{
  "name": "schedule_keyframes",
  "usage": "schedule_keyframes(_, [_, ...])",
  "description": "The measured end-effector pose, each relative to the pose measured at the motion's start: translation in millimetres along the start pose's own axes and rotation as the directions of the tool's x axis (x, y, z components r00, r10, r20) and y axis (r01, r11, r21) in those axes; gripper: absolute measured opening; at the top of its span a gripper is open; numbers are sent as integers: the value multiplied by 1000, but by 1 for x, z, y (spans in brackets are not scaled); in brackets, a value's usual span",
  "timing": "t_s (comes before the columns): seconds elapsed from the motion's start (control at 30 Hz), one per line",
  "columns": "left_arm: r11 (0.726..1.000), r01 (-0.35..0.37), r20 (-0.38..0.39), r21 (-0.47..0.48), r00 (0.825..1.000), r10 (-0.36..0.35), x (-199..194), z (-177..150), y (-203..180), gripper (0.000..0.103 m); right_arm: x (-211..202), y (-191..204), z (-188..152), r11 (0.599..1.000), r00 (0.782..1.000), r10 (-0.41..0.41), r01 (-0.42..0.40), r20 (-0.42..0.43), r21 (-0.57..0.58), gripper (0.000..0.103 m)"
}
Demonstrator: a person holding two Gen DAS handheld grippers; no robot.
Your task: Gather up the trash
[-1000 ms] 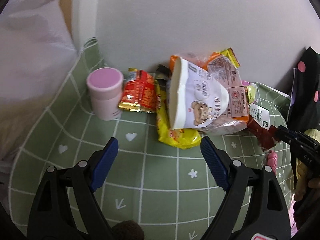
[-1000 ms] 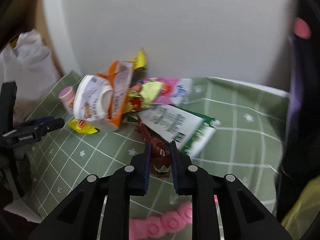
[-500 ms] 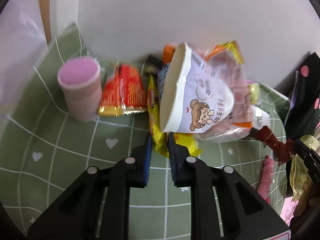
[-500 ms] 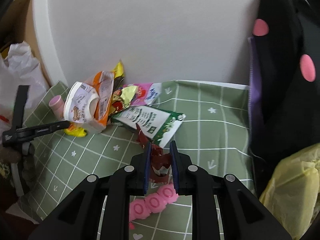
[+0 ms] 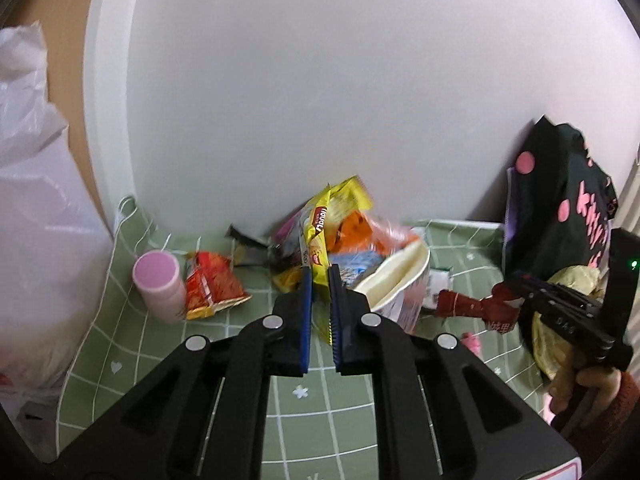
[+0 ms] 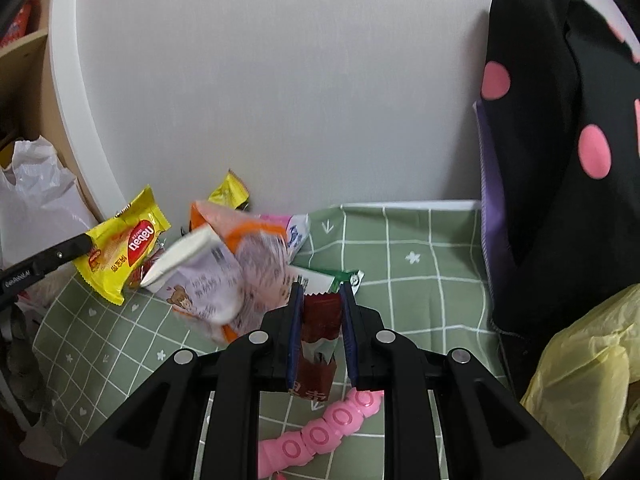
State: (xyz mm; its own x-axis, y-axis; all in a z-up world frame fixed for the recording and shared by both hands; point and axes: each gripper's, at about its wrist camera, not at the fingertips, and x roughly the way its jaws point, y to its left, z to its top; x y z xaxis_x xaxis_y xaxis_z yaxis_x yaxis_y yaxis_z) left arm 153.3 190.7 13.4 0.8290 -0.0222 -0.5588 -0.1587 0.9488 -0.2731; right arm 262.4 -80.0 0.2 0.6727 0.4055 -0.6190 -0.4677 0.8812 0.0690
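Left gripper (image 5: 320, 276), jaws just closing, pinches the yellow wrapper (image 5: 320, 236) upright, long axis vertical; right gripper (image 6: 320, 300) clamps a dark red wrapper (image 6: 320, 316)

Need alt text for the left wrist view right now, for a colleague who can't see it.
The left gripper is shut on a yellow snack wrapper, lifted above the green checked cloth. Behind lie a paper cup, a red packet and a pink-lidded container.
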Motion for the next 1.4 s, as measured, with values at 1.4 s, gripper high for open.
schedule_keyframes(1.4, [920,365,-332,146,894,-302,93,-55,-99,8,-33,-52,-120,962,986,21,25,-167,270,42])
